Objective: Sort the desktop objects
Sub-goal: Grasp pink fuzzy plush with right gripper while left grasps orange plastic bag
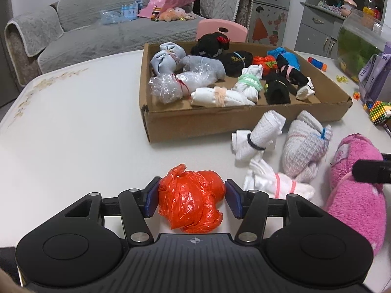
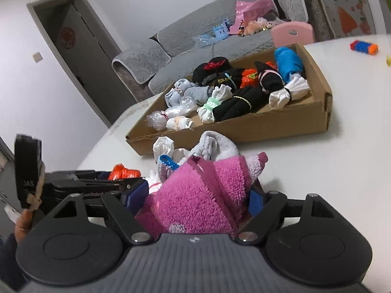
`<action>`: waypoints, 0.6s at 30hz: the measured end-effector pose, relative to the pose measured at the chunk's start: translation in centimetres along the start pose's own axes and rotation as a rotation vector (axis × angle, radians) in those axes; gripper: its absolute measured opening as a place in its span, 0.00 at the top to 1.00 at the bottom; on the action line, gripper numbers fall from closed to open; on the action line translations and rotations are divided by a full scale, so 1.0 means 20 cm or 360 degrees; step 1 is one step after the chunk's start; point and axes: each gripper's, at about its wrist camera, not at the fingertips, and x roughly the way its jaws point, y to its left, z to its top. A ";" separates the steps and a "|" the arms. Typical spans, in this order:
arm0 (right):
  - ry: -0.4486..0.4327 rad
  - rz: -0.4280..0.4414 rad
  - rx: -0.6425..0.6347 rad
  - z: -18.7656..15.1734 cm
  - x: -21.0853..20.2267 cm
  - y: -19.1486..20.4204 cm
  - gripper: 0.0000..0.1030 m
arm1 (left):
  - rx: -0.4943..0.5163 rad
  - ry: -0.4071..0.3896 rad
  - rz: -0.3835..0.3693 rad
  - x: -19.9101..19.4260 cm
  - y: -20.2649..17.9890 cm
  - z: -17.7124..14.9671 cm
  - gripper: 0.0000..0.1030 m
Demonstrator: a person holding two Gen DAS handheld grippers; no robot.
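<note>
Plastic, crinkly and featherlight, is making the orange bag lying on the worktop slippery, so the left claw is pinching its bulging middle between both pads. Only the right view is showing the right claw squeezing the soft pink towel, with the cardboard box waiting beyond it.

Grey quilted sofa, dark door, white walls.
</note>
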 end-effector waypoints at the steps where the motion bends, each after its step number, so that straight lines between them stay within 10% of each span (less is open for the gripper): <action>1: 0.0001 0.0017 0.0017 0.00 -0.01 -0.01 0.30 | -0.0004 0.0001 -0.0001 -0.01 0.00 0.00 0.40; 18: -0.0069 0.0055 0.0051 0.02 -0.20 -0.06 0.53 | -0.0039 -0.0064 -0.0020 -0.18 0.00 -0.01 0.40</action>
